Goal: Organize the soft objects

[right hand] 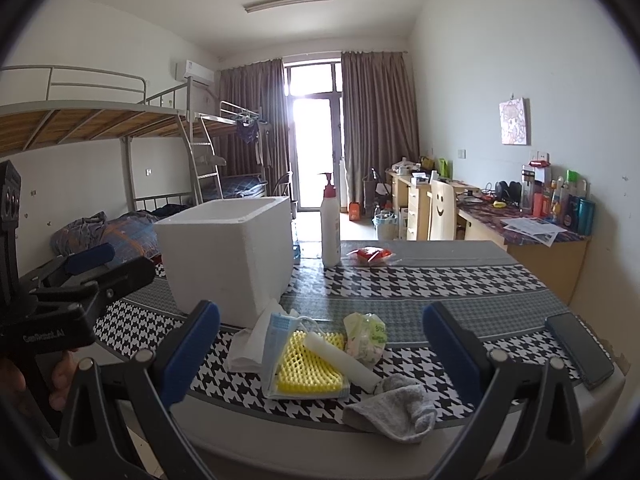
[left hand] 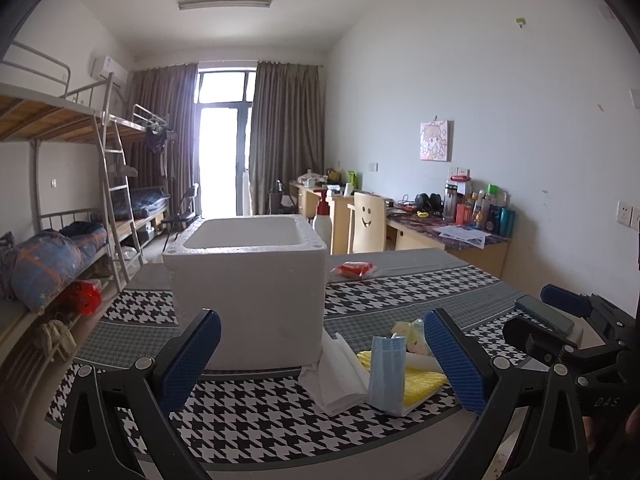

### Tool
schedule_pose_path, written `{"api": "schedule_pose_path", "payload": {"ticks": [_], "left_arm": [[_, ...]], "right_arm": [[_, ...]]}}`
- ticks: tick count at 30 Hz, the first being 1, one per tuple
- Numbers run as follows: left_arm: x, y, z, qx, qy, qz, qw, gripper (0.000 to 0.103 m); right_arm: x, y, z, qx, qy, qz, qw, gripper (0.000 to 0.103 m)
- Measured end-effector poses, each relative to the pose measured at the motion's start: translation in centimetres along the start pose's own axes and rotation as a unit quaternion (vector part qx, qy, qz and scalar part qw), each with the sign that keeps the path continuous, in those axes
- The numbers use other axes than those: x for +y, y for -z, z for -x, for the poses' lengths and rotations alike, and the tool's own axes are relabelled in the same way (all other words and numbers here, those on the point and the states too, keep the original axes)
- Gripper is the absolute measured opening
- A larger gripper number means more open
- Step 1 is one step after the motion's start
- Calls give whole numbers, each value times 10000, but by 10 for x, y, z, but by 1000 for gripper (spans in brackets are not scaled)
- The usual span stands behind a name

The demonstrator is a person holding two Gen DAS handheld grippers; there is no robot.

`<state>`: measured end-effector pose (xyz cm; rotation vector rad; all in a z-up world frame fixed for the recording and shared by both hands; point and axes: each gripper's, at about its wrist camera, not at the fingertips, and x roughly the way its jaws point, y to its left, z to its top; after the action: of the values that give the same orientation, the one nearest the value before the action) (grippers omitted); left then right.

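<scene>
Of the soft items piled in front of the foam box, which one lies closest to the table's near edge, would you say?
The grey sock: it is crumpled at the table's front edge, nearer than the yellow foam net, blue face mask and white tissue.

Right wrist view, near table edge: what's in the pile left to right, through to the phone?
White tissue → blue face mask → yellow foam net → green-printed plastic bag → dark phone. White roll and grey cloth overlap the net and bag in x, so left out.
</scene>
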<state>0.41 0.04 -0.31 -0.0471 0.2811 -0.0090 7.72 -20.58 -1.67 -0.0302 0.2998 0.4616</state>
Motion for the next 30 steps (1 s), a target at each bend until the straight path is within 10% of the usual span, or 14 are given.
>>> {"api": "schedule_pose_path", "payload": {"ticks": [30], "left_arm": [[3, 10, -33, 505, 115, 28, 9987, 102]], "right_arm": [[-3, 5, -18, 289, 134, 11, 9995, 103]]}}
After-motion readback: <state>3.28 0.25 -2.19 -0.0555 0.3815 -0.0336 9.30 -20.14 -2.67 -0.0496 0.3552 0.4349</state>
